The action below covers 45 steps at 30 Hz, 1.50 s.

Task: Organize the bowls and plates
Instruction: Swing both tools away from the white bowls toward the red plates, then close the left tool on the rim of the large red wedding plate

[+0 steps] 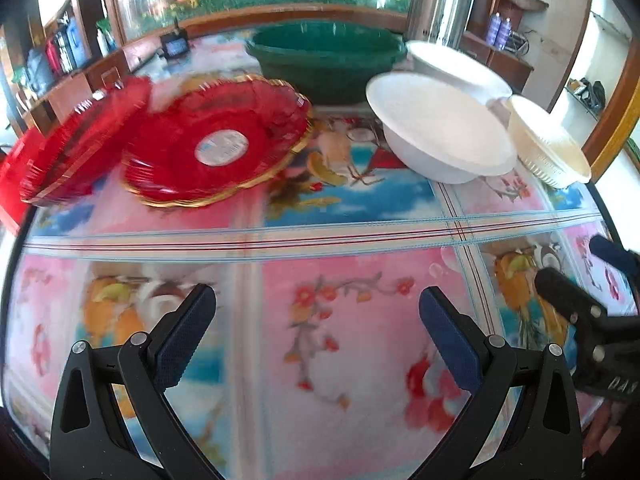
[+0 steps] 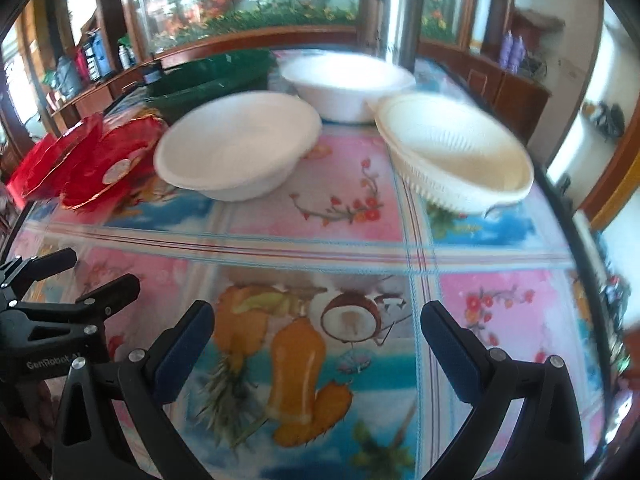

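Two red gold-rimmed plates sit at the table's far left: one flat with a white label (image 1: 218,146) (image 2: 114,166), one tilted beside it (image 1: 80,142) (image 2: 56,152). A near white bowl (image 1: 440,126) (image 2: 240,146), a far white bowl (image 1: 456,66) (image 2: 348,80) and a cream ribbed basket bowl (image 1: 546,144) (image 2: 456,160) stand to the right. My left gripper (image 1: 318,308) is open and empty above the cloth. My right gripper (image 2: 318,324) is open and empty too; it also shows at the left wrist view's right edge (image 1: 580,276).
A large green basin (image 1: 326,56) (image 2: 208,74) stands at the back. The table carries a glossy fruit-and-flower cloth (image 1: 320,216) (image 2: 320,208). A small dark device (image 1: 175,46) sits at the far edge. Wooden cabinets and shelves surround the table.
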### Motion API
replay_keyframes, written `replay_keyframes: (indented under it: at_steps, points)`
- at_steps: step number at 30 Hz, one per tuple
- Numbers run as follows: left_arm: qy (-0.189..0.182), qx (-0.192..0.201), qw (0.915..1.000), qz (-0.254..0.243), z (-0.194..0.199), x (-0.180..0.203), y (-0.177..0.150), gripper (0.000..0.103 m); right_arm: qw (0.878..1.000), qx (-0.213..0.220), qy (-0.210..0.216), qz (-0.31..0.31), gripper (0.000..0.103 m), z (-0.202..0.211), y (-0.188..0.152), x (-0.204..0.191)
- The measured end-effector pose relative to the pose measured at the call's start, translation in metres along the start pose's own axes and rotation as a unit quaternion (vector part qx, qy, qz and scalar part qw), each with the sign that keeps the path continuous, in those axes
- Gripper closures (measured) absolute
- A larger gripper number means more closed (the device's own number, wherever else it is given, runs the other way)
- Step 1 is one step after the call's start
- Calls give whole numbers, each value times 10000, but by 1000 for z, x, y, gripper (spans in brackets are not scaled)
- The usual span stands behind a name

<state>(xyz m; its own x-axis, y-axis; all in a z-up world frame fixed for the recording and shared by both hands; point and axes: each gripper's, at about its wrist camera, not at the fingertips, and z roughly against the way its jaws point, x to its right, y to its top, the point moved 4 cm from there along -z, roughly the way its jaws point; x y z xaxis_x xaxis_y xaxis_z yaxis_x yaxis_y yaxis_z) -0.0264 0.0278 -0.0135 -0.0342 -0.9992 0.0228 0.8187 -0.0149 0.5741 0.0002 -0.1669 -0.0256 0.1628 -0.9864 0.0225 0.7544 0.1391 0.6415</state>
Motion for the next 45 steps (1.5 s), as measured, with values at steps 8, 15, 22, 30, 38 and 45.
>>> replay_keyframes:
  at_steps: [8,15,22,30,38,45]
  points:
    - [246,518,9977,366,47,-62,7,0,9958,379,743,373,0,22,32,-47]
    - [571,584,9930,849,53,-135,19,0,9824,712,1357,1068,0,22,74,-122]
    - [758,781,9892,983,54,-185,33,0,9744,701,1907,958,0,2,104,-161]
    - [916,753,9861,1167,37,-228,47,0,9713,614,1853,1359,1,-20,132,-195]
    - [1185,859,9817,1220,30,-268,63,0,9656,489,1868,1743,2,-42,153,-230]
    - [989,602,9800,1620,13,-298,70,0,9609,268,2150,1726,5,-59,173,-248]
